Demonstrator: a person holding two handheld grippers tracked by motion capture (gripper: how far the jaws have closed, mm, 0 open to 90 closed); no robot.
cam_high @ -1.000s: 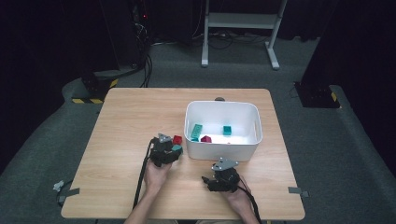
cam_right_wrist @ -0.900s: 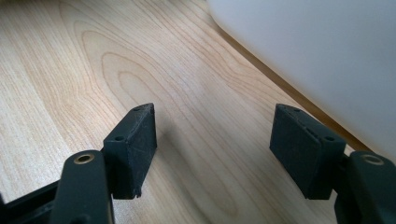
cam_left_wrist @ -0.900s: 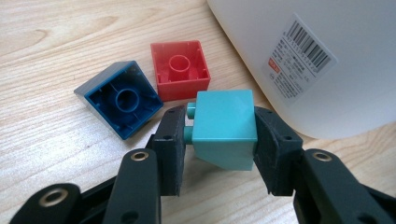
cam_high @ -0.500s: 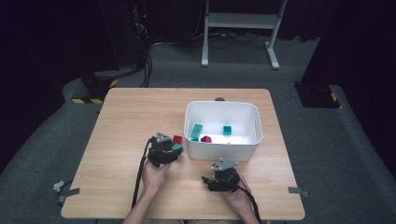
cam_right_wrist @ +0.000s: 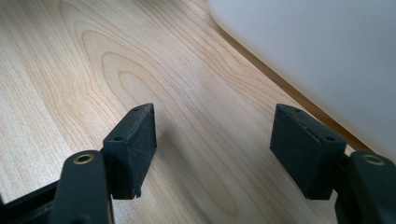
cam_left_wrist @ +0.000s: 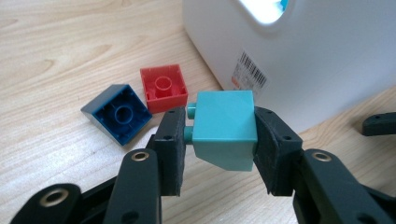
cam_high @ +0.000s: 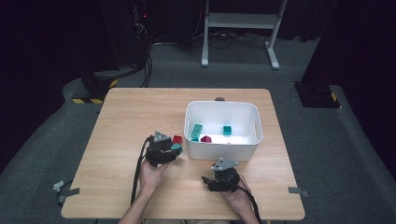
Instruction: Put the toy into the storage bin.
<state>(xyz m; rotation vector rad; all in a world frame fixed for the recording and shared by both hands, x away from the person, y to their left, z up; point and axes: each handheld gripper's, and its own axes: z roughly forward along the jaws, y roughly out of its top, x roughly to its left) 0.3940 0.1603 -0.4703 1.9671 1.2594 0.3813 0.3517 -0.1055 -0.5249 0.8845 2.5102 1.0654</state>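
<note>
High view: left gripper [cam_high: 173,150] holds teal block [cam_high: 176,148] above table [cam_high: 121,121], just beside white bin [cam_high: 222,150]; right gripper [cam_high: 208,183] near front edge. Left gripper view: fingers [cam_left_wrist: 170,149] clamp teal block; red block [cam_left_wrist: 163,87], blue block [cam_left_wrist: 119,112] lie below. Right gripper view: fingers [cam_right_wrist: 133,144] apart, w/ nothing between.

High view: table [cam_high: 140,116] brightly lit from above, surroundings near black, picture soft. Bin [cam_high: 222,147] floor glares white. Left gripper view sharp, bin wall overexposed. Right gripper view: soft shadows beneath jaws, bin wall blurred.
</note>
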